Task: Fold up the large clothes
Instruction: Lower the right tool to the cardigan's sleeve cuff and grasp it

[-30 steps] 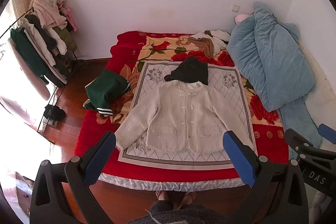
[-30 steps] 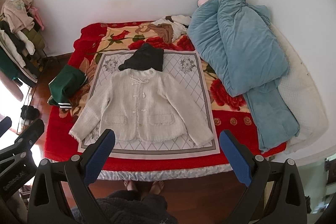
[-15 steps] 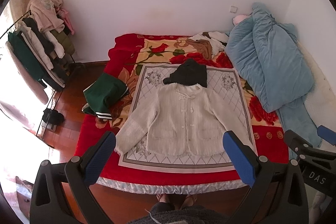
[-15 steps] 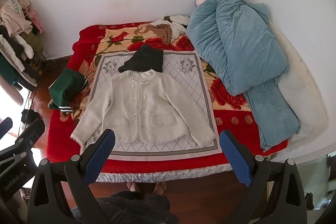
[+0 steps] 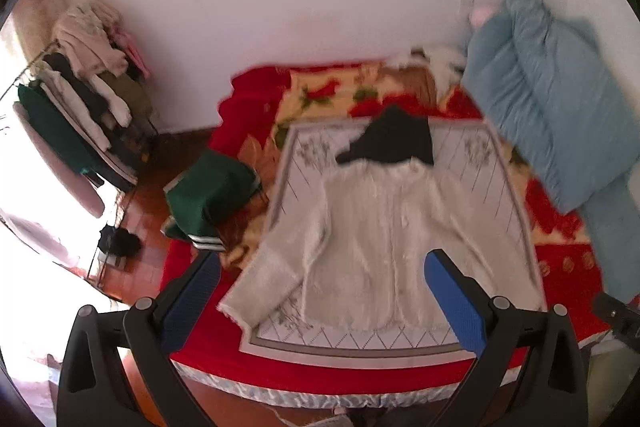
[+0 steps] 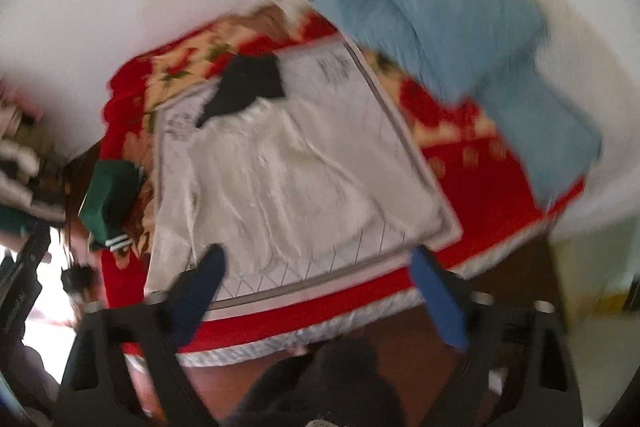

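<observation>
A: Left wrist view first. Where does the cream jacket (image 5: 372,247) lie from the left gripper (image 5: 320,291)?

B: Ahead of it and below, spread flat and face up on the grey quilted mat (image 5: 492,163) on the bed (image 5: 568,267). Its long axis runs from the hem, at the near edge of the mat, up to the collar, which touches the folded black garment (image 5: 390,141) at the far end. The fingers (image 5: 454,301) stand wide with nothing between them and are clear of the cloth.

A: And the sleeves?

B: Splayed out to either side. One cuff reaches past the mat's near corner on the side of the green garment (image 5: 208,195); the left gripper looks nearer to that one.

A: Now the right wrist view.

B: It's blurred and tilted, so the mat sits at a slant. The jacket (image 6: 280,183) is again ahead and below, with the collar at the black garment (image 6: 248,83). The right gripper (image 6: 316,291) has its fingers (image 6: 438,299) closing, though I see no cloth between them yet. I'd judge it is nearer the hem and the sleeve on the side of the blue duvet (image 6: 440,3).
</observation>
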{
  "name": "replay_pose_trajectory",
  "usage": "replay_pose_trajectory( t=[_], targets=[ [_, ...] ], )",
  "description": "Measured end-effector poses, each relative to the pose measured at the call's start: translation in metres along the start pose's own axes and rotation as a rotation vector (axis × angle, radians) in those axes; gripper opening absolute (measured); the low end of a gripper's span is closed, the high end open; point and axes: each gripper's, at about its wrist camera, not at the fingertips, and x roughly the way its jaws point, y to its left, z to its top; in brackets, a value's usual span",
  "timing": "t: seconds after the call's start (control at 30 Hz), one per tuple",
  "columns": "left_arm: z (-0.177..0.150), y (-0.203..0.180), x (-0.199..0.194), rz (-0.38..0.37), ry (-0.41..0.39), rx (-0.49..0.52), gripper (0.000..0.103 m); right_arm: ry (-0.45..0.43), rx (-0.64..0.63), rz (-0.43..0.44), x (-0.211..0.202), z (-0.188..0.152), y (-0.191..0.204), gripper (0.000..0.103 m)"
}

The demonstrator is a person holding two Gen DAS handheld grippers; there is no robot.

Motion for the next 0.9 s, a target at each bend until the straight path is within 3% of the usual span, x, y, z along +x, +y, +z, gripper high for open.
replay_pose_trajectory(
  t=[0.07, 0.1, 0.2, 0.27, 0.3, 0.5, 0.63, 0.73, 0.8, 0.83, 0.9],
  targets=[
    [-0.007, -0.020, 0.040, 0.023, 0.045, 0.022, 0.103, 0.071, 0.113, 0.026, 0.056, 0.006, -0.035, 0.051],
    [-0.009, -0.031, 0.057, 0.034, 0.061, 0.034, 0.103, 0.094, 0.159, 0.038, 0.082, 0.006, -0.052, 0.049],
    [-0.019, -0.069, 0.108, 0.070, 0.106, 0.062, 0.103, 0.137, 0.314, 0.050, 0.153, 0.003, -0.102, 0.050],
    [-0.026, -0.095, 0.143, 0.091, 0.133, 0.072, 0.103, 0.138, 0.456, 0.076, 0.212, 0.000, -0.147, 0.064],
    [-0.030, -0.107, 0.159, 0.096, 0.145, 0.075, 0.103, 0.146, 0.535, 0.096, 0.249, -0.003, -0.169, 0.065],
    [-0.074, -0.184, 0.271, 0.146, 0.247, 0.114, 0.103, 0.217, 0.914, 0.204, 0.422, -0.036, -0.272, 0.065],
    [-0.102, -0.227, 0.344, 0.160, 0.320, 0.172, 0.103, 0.274, 1.046, 0.280, 0.509, -0.048, -0.297, 0.065],
    [-0.115, -0.255, 0.391, 0.172, 0.363, 0.201, 0.103, 0.251, 1.137, 0.287, 0.540, -0.053, -0.308, 0.064],
    [-0.116, -0.276, 0.412, 0.154, 0.366, 0.207, 0.103, 0.181, 1.141, 0.204, 0.534, -0.046, -0.312, 0.041],
    [-0.115, -0.284, 0.417, 0.146, 0.361, 0.212, 0.103, 0.144, 1.116, 0.183, 0.525, -0.040, -0.309, 0.016],
    [-0.113, -0.303, 0.425, 0.135, 0.359, 0.234, 0.103, 0.061, 1.037, 0.096, 0.507, -0.017, -0.310, 0.016]
  ],
)
